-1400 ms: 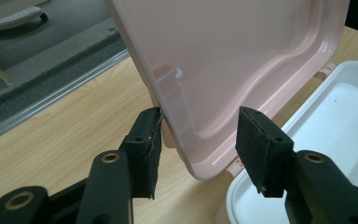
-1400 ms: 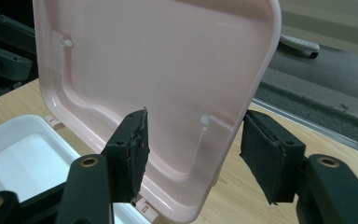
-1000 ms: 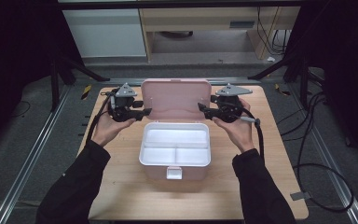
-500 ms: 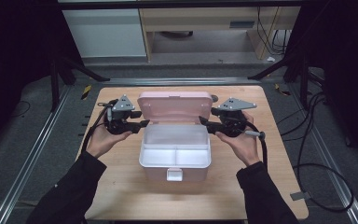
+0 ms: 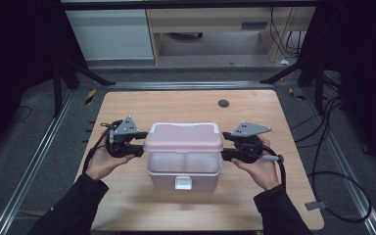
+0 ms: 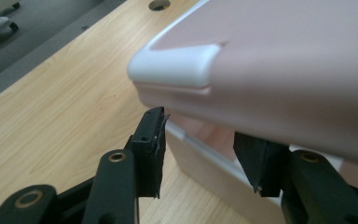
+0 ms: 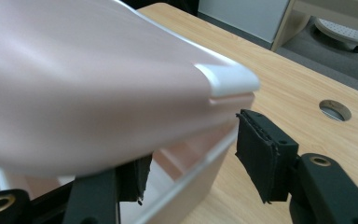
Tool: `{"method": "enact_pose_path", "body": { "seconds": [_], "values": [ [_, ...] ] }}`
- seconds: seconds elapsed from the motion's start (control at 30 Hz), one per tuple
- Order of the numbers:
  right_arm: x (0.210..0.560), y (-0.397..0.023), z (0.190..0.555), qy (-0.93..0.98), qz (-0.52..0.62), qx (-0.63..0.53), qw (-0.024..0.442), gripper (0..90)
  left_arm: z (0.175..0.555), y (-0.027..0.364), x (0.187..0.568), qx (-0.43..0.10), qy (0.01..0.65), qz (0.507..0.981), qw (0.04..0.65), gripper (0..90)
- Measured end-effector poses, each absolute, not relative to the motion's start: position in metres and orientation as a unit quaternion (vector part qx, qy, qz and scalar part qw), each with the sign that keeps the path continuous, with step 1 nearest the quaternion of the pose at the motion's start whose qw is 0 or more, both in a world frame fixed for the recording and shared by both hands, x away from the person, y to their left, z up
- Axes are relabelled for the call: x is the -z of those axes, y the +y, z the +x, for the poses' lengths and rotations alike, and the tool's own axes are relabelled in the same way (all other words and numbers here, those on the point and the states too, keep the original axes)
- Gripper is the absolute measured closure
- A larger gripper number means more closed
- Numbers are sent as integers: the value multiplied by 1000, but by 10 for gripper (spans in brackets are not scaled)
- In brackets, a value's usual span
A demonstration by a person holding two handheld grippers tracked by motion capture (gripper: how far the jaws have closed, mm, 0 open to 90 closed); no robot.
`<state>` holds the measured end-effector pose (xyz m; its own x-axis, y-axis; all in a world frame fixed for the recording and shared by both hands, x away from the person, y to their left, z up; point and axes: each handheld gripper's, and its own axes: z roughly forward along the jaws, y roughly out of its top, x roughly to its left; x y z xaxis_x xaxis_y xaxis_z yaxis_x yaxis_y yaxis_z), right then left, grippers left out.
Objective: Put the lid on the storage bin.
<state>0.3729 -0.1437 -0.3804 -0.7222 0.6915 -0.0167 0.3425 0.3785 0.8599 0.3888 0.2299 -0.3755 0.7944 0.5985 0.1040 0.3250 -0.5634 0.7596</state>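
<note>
A white lunch box [image 5: 183, 171] with two compartments stands at the middle of the wooden table [image 5: 176, 105], its front latch [image 5: 182, 182] facing me. Its pink lid [image 5: 183, 137] hangs tilted just above the box, with a gap left at the front. My left gripper [image 5: 139, 143] is at the lid's left end and my right gripper [image 5: 225, 147] at its right end. In the left gripper view the lid [image 6: 270, 70] lies over the spread jaws of the gripper [image 6: 205, 140]. The right gripper view has the lid [image 7: 88, 84] over that gripper [image 7: 191, 149]. Neither pair of pads presses on it.
A round hole [image 5: 223, 103] sits in the tabletop behind the box. Metal rails run along both sides of the table, and black cables [image 5: 333, 171] lie on the floor at the right. A cabinet stands beyond the far edge.
The lid has swung from lying flat behind the box to nearly down over it. Both grippers came toward me and downward with its ends.
</note>
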Motion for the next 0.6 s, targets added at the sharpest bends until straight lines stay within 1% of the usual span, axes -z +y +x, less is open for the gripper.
{"method": "enact_pose_path", "body": {
  "seconds": [0.27,0.33,0.43,0.53,0.6],
  "values": [
    [392,-162,365,810,333,-445,188,447,382,243,382,-177,280,865,377,496],
    [396,-169,364,807,342,-443,187,440,379,247,386,-183,284,869,361,481],
    [401,-184,362,798,361,-443,192,431,374,256,393,-171,302,861,372,458],
    [407,-196,361,791,377,-440,194,409,371,267,402,-183,325,855,360,434],
    [414,-206,361,787,393,-432,200,380,372,278,414,-183,348,848,356,400]
  ]
}}
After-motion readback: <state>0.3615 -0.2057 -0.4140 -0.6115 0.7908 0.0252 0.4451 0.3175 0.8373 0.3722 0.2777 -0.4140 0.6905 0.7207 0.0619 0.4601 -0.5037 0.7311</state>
